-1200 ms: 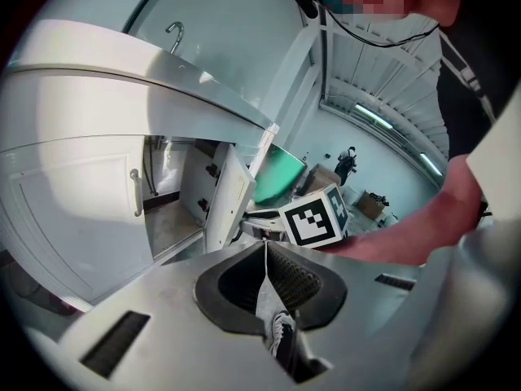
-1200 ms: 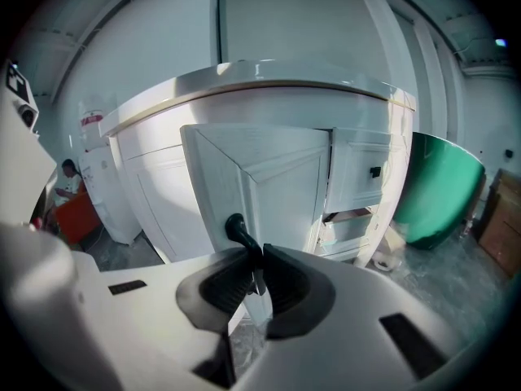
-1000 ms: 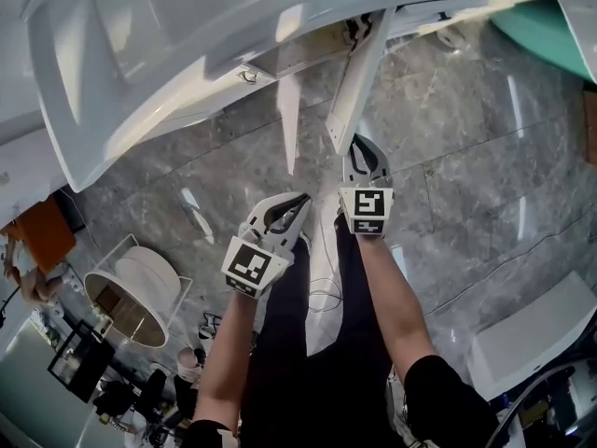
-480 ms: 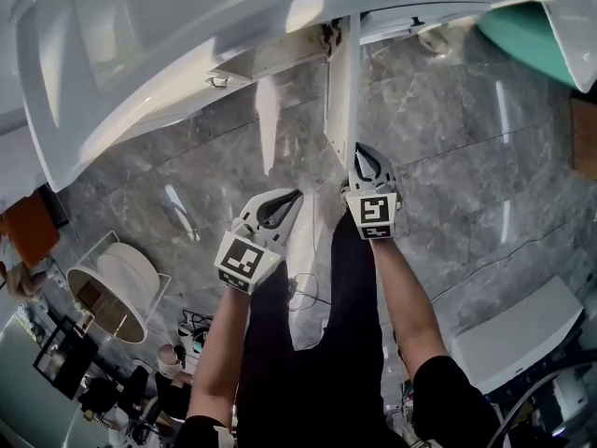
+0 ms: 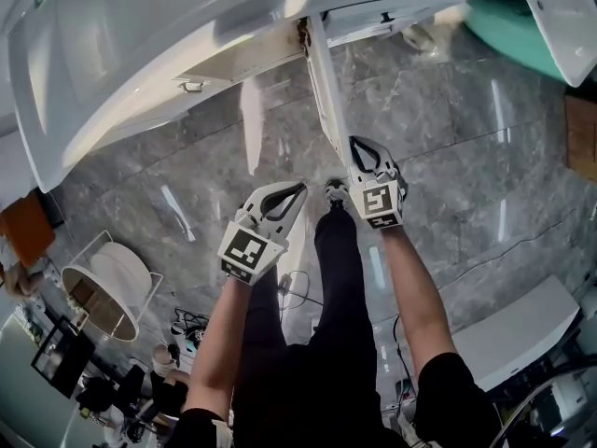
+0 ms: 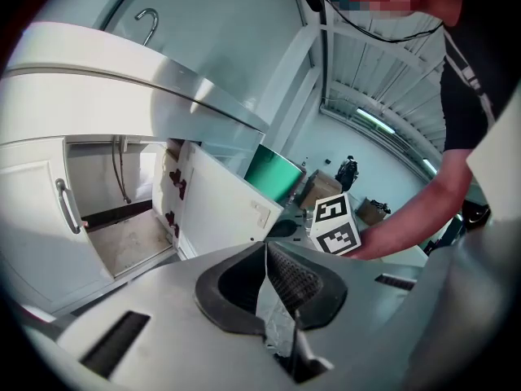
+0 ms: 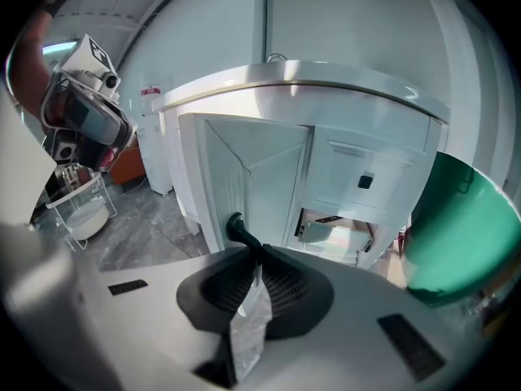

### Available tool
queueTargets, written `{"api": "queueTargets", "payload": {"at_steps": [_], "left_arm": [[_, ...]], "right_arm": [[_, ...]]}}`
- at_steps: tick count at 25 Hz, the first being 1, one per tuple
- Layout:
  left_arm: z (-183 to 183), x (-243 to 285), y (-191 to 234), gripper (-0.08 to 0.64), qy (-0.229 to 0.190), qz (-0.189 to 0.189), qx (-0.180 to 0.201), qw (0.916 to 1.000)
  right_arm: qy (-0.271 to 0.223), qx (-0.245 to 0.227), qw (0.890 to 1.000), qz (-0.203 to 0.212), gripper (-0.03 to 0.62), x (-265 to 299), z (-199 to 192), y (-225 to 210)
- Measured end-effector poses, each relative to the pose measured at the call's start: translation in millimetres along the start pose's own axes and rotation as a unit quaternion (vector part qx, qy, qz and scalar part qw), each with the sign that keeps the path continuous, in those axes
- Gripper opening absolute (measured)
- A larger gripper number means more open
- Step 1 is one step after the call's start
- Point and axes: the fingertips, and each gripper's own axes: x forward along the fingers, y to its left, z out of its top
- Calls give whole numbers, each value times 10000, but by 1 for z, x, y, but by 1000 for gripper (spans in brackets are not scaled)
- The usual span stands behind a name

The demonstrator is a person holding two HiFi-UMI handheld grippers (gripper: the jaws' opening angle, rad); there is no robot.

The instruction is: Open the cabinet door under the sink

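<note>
Right gripper (image 5: 362,147): jaws clamped on the dark curved handle (image 7: 236,228) of the white panelled cabinet door (image 5: 326,101)
Left gripper (image 5: 298,190): jaws pressed together, gripping nothing; hung just beside the right
Door: stood well out under the white sink basin (image 5: 140,73) — cupboard interior exposed
Progress: opening looked essentially done; only letting go seemed left

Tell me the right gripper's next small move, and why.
Probably open the right gripper and let go of the dark handle: the cabinet door already stands swung well out, and the cupboard's inside shows behind it.
</note>
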Motion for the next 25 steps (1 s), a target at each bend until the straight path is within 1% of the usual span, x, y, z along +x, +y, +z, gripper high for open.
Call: {"api": "queueTargets", "payload": {"at_steps": [3, 6, 8, 12, 14, 20, 23, 25], "left_arm": [[5, 7, -8, 18, -16, -10, 20, 10000], [8, 14, -12, 18, -1, -28, 25, 10000], [10, 18, -13, 18, -28, -20, 18, 10000], [8, 24, -17, 18, 55, -44, 11, 10000], [8, 27, -18, 18, 81, -48, 49, 9999], [18, 28, -25, 18, 66, -16, 89, 9999], [27, 23, -32, 18, 45, -14, 141, 9999], [35, 17, -36, 18, 56, -22, 183, 9998]], "right_arm": [[20, 69, 10000, -17, 84, -5, -5, -13], [69, 37, 10000, -43, 84, -10, -8, -25], [108, -58, 9999, -59, 84, -13, -9, -33], [195, -477, 9987, -5, 91, -16, -9, -35], [198, -517, 9985, -25, 91, -18, -8, -36], [190, -434, 9989, -61, 80, -49, -15, -31], [157, -237, 9996, -84, 75, -76, -17, -29], [118, -1, 9999, -112, 72, -95, -14, -24]]}}
